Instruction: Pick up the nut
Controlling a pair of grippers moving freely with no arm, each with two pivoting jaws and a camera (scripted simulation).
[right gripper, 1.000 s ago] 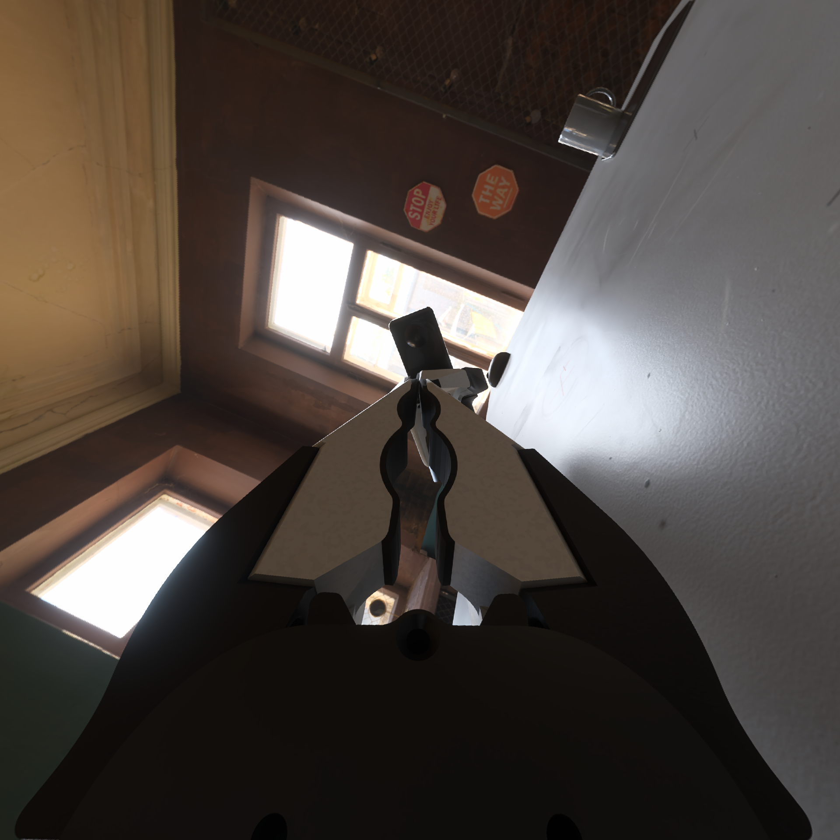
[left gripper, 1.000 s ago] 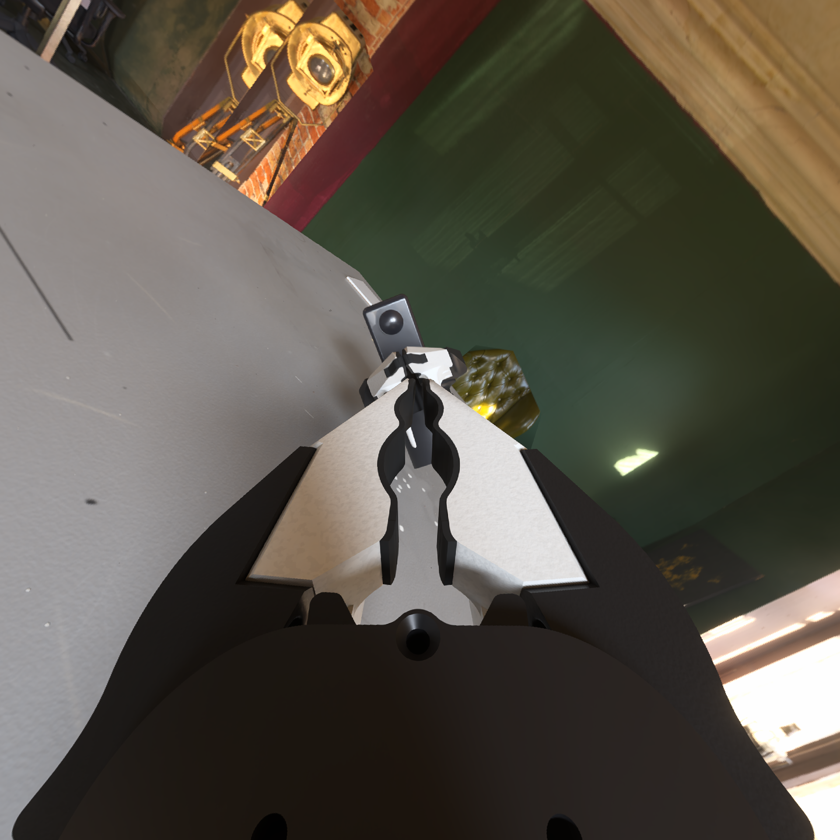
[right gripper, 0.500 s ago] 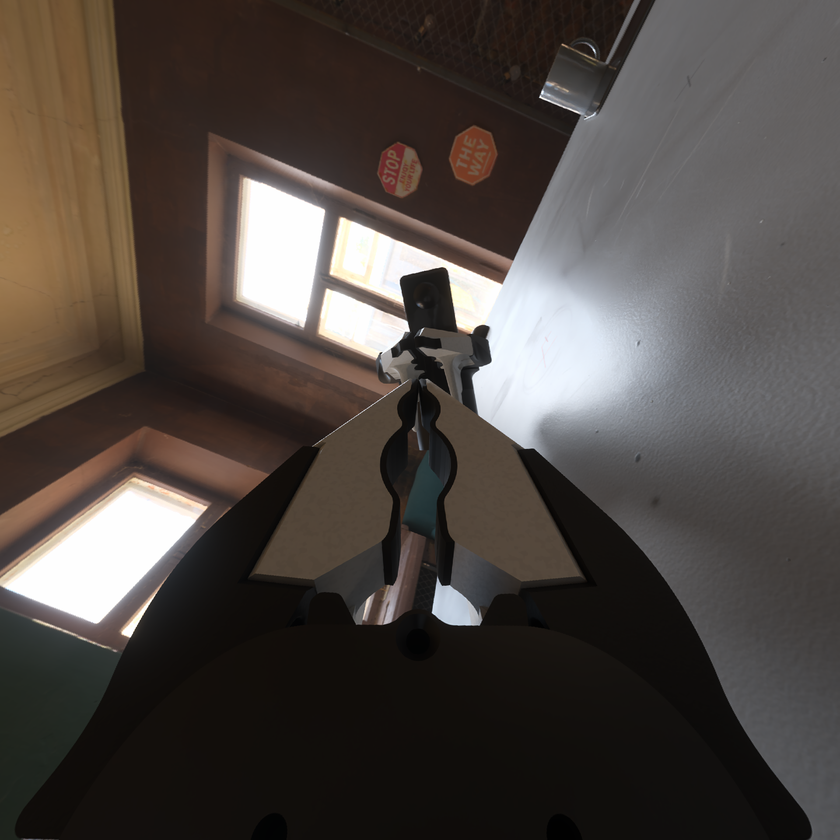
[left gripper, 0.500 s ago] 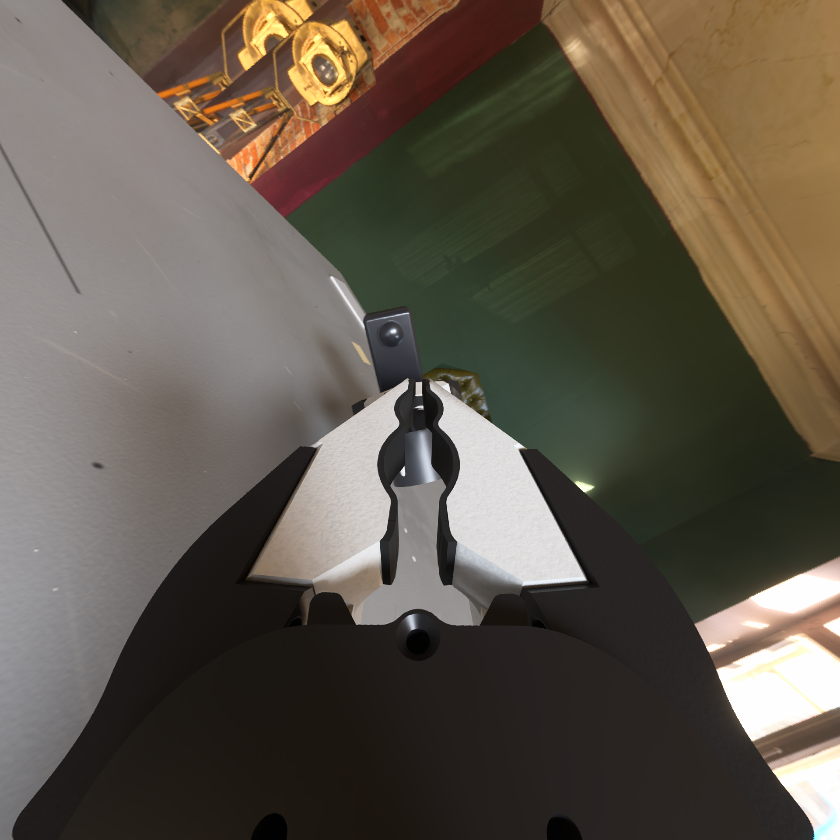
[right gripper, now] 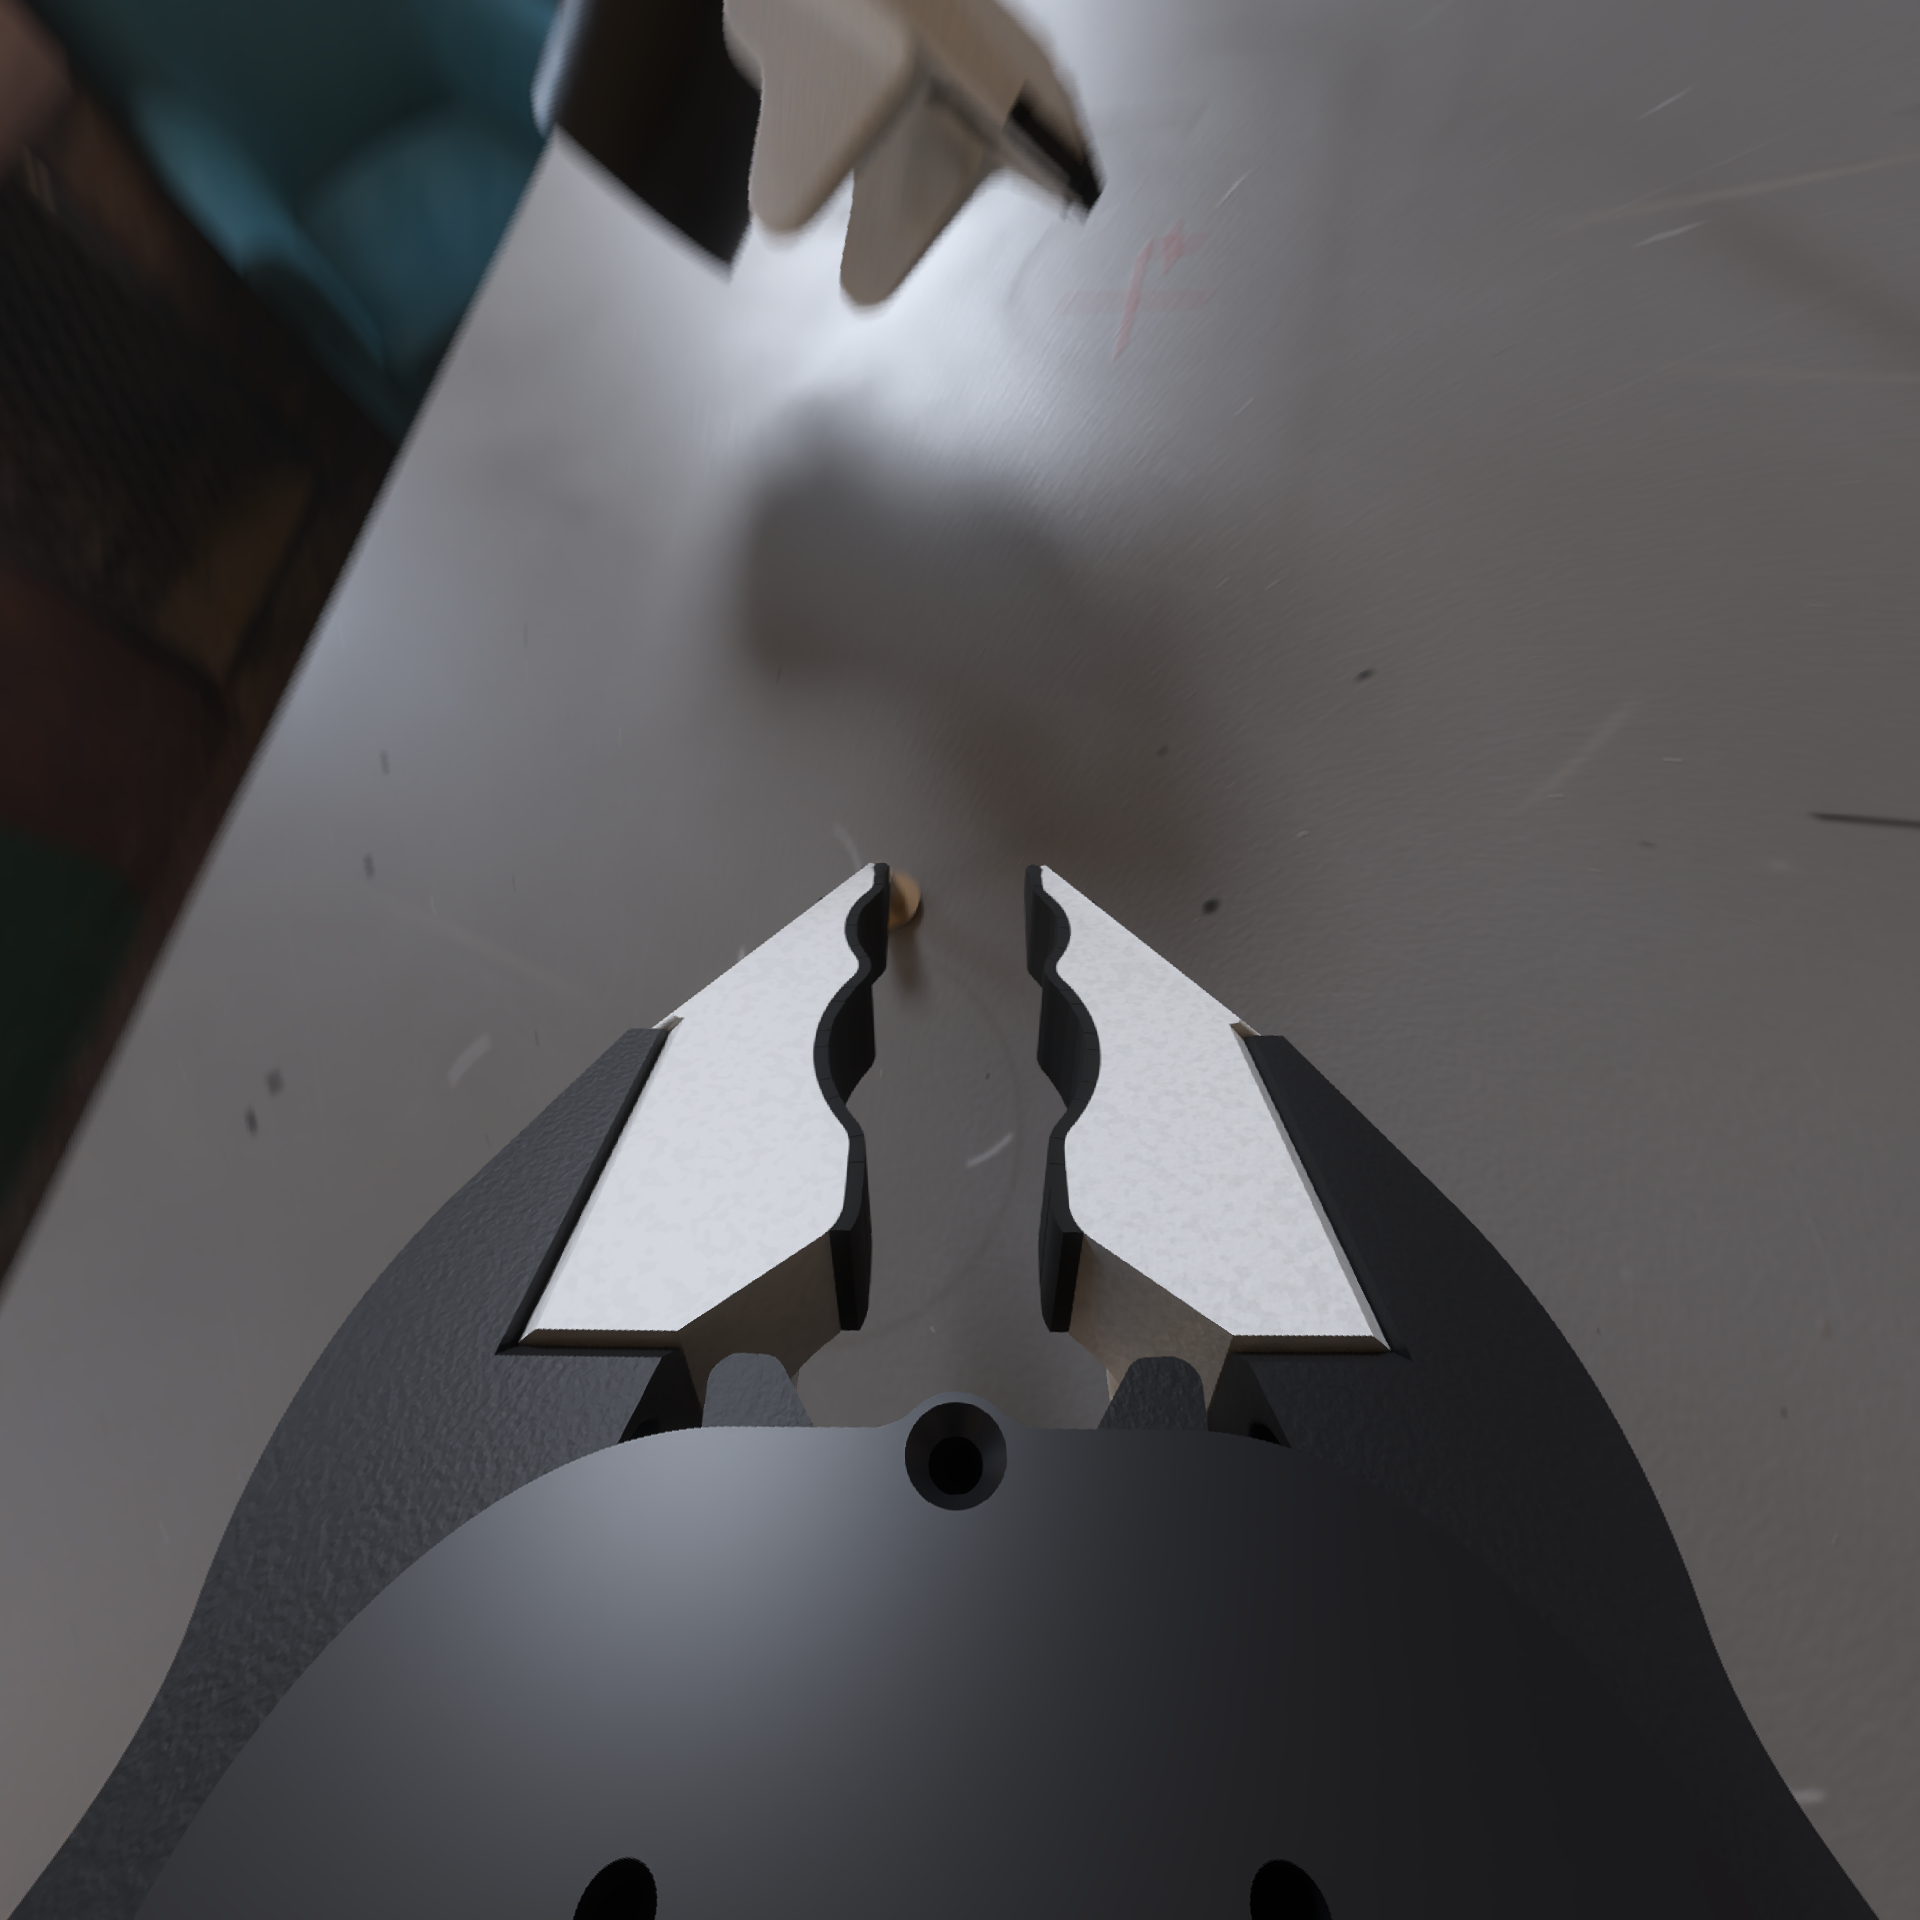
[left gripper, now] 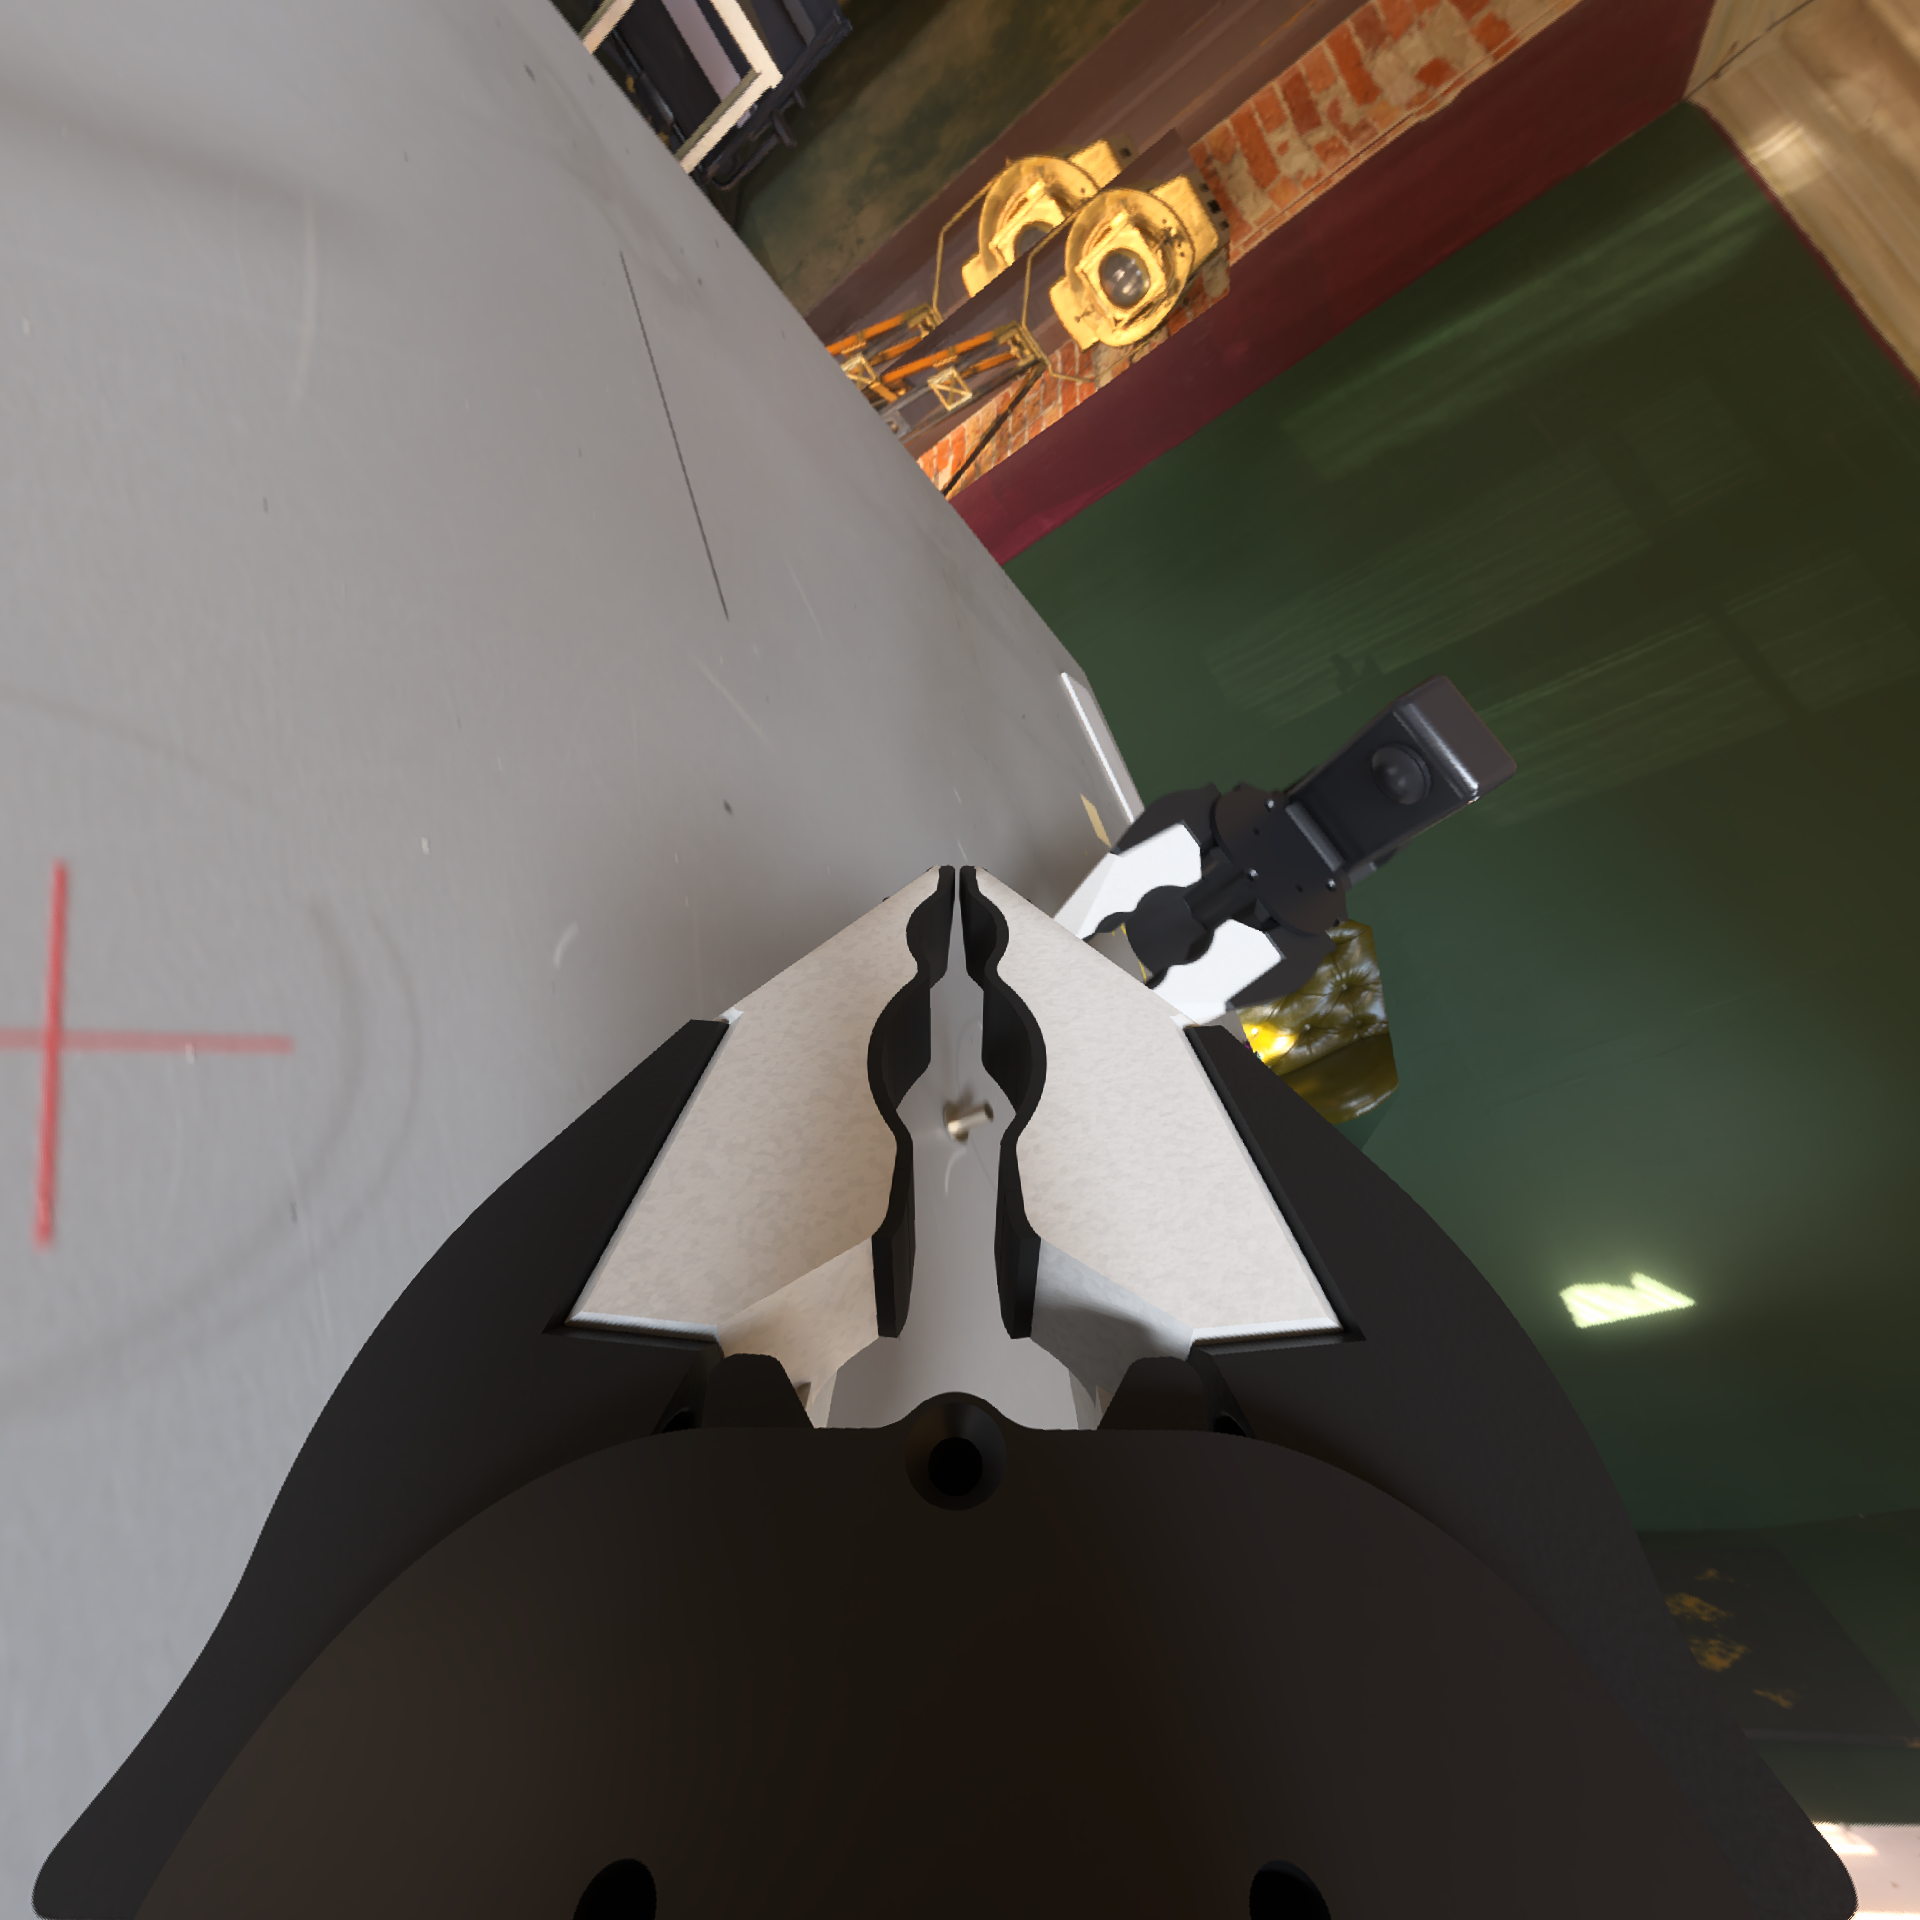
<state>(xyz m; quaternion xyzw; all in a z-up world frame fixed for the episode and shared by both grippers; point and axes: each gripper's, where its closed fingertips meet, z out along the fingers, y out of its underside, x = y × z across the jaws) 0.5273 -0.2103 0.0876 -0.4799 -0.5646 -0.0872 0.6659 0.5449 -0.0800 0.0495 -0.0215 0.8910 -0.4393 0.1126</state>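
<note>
The nut [right gripper: 906, 902] is a small brass piece lying on the grey table [right gripper: 1455, 623]. My right gripper [right gripper: 956, 883] is open and low over the table, and the nut sits just inside its left fingertip [right gripper: 868, 894]. My left gripper [left gripper: 956, 878] is shut with nothing between its tips. A small metal piece [left gripper: 966, 1120] shows on the table through the hollow between its fingers. The right gripper also shows in the left wrist view [left gripper: 1195, 925], off to the right. The left gripper shows blurred at the top of the right wrist view [right gripper: 883, 135].
The table edge [right gripper: 312, 831] runs diagonally on the left of the right wrist view, with dark floor beyond. A red cross [left gripper: 52, 1039] is marked on the table at the left. A faint red mark [right gripper: 1143, 281] lies farther ahead.
My right gripper has tipped down toward the table and opened around the nut. My left gripper stays shut and has turned, so the right gripper now sits to its right.
</note>
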